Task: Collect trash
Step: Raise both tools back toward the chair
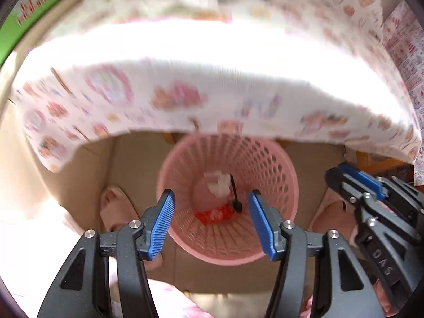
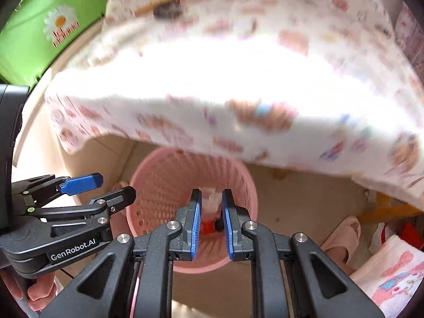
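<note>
The left claw point(image 1: 210, 221) hung nearest, its jaws well apart and empty over the pink basket point(image 1: 278, 249); the right claw point(image 2: 211, 224) stood beside it, jaws only slightly apart, gripping nothing. White paper point(image 1: 218, 182), a red wrapper point(image 1: 214, 216) and a black stick point(image 1: 234, 192) lay at the basket's bottom, so the drop-off looked done. Next, both claws would likely need lifting back to the cloth-covered worktop point(image 1: 212, 84), where blurred items seemed to remain.

Home, at a cloth-covered table

Shown by cartoon-print tablecloth point(image 1: 185, 98) hanging over the table edge, pink wastebasket point(image 1: 265, 254) on cardboard flooring, slippered feet point(image 2: 341, 238), green daisy-print box point(image 2: 53, 34).
</note>
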The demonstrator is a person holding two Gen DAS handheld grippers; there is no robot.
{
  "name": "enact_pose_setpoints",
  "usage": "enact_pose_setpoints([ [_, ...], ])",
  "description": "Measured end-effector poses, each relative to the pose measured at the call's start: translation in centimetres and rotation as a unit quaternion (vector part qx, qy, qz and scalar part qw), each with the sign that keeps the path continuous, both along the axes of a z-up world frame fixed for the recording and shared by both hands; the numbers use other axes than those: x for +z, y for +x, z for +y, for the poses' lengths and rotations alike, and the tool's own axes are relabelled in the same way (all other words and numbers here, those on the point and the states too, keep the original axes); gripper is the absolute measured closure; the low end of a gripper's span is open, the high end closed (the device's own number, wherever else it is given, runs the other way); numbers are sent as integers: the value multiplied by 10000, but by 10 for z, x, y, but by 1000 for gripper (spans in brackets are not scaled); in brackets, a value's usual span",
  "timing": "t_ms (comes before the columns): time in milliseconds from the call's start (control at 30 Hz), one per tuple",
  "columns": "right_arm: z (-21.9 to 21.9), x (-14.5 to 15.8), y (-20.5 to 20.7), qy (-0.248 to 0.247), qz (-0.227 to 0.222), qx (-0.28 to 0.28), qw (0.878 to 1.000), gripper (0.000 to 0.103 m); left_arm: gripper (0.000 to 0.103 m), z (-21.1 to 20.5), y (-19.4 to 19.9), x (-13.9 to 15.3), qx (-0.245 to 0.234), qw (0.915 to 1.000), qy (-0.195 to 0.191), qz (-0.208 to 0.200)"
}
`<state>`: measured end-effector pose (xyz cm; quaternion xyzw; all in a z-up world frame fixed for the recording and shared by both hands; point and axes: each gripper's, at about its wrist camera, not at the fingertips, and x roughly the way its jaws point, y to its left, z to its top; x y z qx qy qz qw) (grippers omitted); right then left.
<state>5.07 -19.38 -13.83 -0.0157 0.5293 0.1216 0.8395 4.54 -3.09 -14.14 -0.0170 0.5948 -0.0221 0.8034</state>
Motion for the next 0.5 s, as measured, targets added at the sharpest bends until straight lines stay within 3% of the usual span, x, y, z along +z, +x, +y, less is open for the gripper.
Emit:
enact_pose_setpoints([
  [133,-3,31,-10,71,-465,44,9989,85,45,-3,-4,25,-64,9981,297,-536],
  [233,-7,49,-17,82,-755,-5,9971,71,45,-4,-9,41,-91,9945,440,-942],
  [367,-14,67,-19,141,-1058,-107,9942,37,42,0,-12,60,-104,9902,358,-1346],
  [500,-23,78,-18,162,-1266,-314,9913,35,34,-1,-16,78,-176,9822,519,-1797],
])
